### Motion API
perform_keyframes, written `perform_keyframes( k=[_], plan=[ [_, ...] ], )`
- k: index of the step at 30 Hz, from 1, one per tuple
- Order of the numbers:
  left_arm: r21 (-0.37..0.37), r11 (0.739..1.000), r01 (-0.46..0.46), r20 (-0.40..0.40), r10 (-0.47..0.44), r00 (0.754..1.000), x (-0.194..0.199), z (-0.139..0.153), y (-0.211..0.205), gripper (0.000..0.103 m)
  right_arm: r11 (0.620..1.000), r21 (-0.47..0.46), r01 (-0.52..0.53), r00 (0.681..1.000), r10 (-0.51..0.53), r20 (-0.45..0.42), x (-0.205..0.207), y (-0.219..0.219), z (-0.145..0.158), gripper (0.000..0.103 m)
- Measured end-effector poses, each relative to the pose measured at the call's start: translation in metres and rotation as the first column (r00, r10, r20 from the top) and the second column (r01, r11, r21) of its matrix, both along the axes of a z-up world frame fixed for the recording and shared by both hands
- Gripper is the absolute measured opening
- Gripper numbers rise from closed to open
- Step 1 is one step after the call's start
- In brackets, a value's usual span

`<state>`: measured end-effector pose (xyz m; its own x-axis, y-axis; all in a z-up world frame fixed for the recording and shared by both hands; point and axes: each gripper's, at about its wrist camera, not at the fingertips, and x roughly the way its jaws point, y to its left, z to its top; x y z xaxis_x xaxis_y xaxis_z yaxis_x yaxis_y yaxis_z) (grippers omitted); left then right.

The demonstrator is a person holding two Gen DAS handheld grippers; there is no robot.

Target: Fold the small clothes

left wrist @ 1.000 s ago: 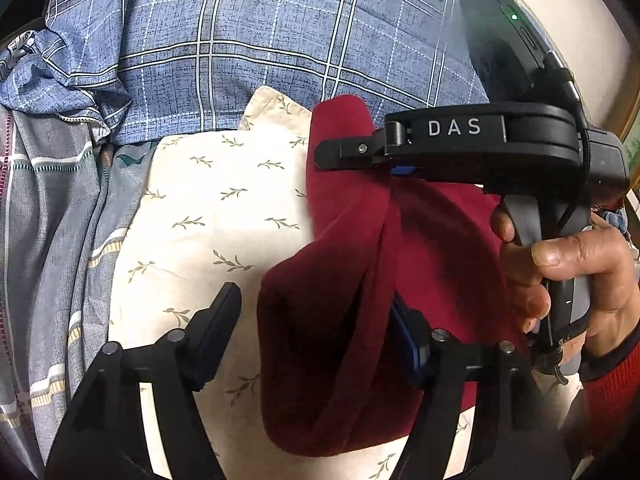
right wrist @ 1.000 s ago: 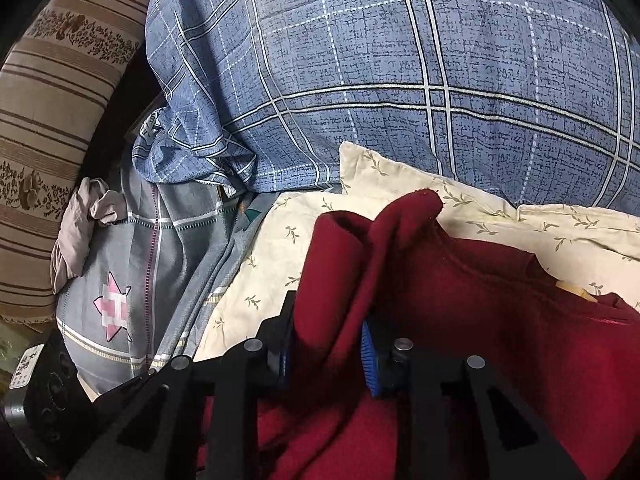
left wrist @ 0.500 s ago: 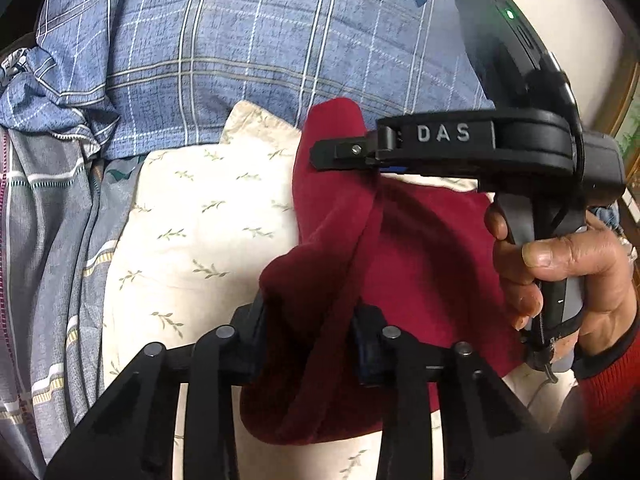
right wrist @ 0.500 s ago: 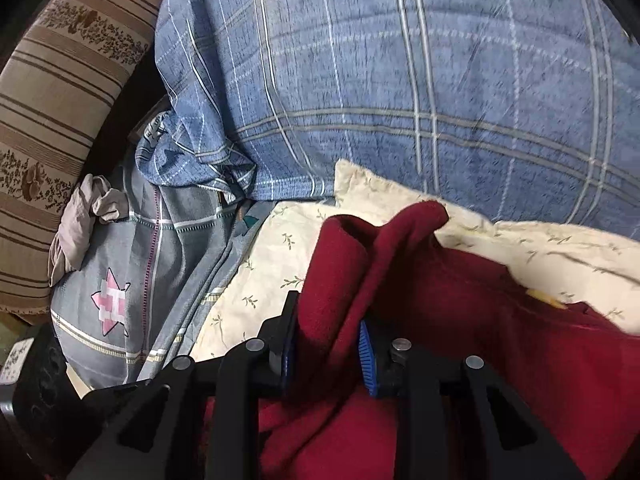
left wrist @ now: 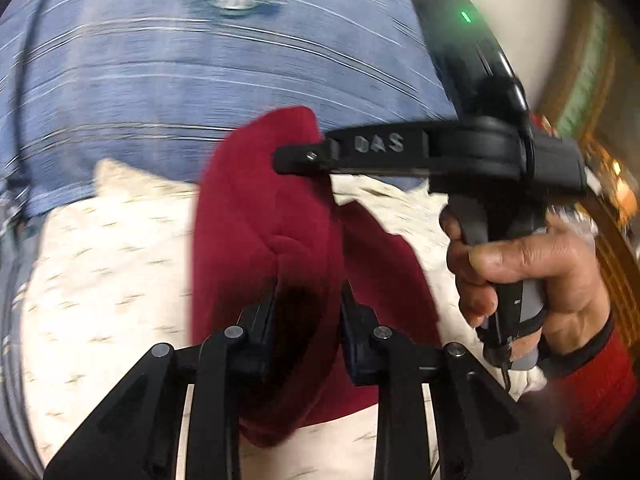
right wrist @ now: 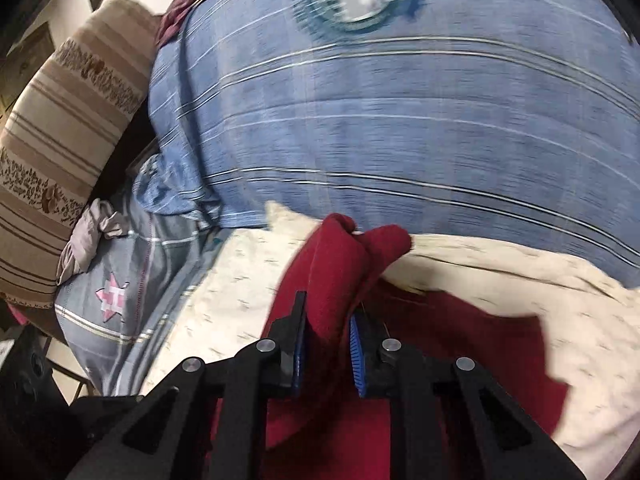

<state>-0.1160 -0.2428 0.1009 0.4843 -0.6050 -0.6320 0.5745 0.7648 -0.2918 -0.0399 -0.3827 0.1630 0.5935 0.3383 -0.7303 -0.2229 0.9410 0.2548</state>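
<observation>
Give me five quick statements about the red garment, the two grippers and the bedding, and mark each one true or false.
1. Both grippers pinch the red garment. True: the left gripper and right gripper are closing on its folds.
2. The garment lies over blue plaid bedding. False: it is over the cream leaf-print cloth.
3. A hand holds the right gripper's handle. True.
4. The garment is green. False: dark red.
5. A striped pillow lies at the right wrist view's left edge. True.

Black two-finger grippers, hand-held

The left gripper has silver pivot screws; the right gripper has ribbed blue pads, raised "DAS" lettering, a green light behind. The hand wears a red sleeve, dark-cuffed.
</observation>
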Motion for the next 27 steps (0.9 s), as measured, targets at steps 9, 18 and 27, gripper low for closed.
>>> perform_keyframes(
  k=[9,18,27],
  plan=[
    [0.040,0.992,0.123,-0.060,-0.120,0.991,-0.007,-0.030,-0.101,0.024,0.985,-0.024,0.171,0.985,-0.172,-0.036,-0.023,-0.102,-0.030,0.017],
    [0.046,0.971,0.236,-0.146,-0.228,0.963,-0.008,-0.035,-0.106,0.062,0.946,0.071,0.317,0.944,-0.307,-0.124,-0.038,-0.145,-0.068,0.045],
    [0.148,0.988,0.032,0.017,-0.035,0.999,-0.011,-0.025,-0.019,0.068,0.993,0.007,0.116,0.993,-0.117,0.007,-0.094,-0.081,-0.031,0.050]
  ],
)
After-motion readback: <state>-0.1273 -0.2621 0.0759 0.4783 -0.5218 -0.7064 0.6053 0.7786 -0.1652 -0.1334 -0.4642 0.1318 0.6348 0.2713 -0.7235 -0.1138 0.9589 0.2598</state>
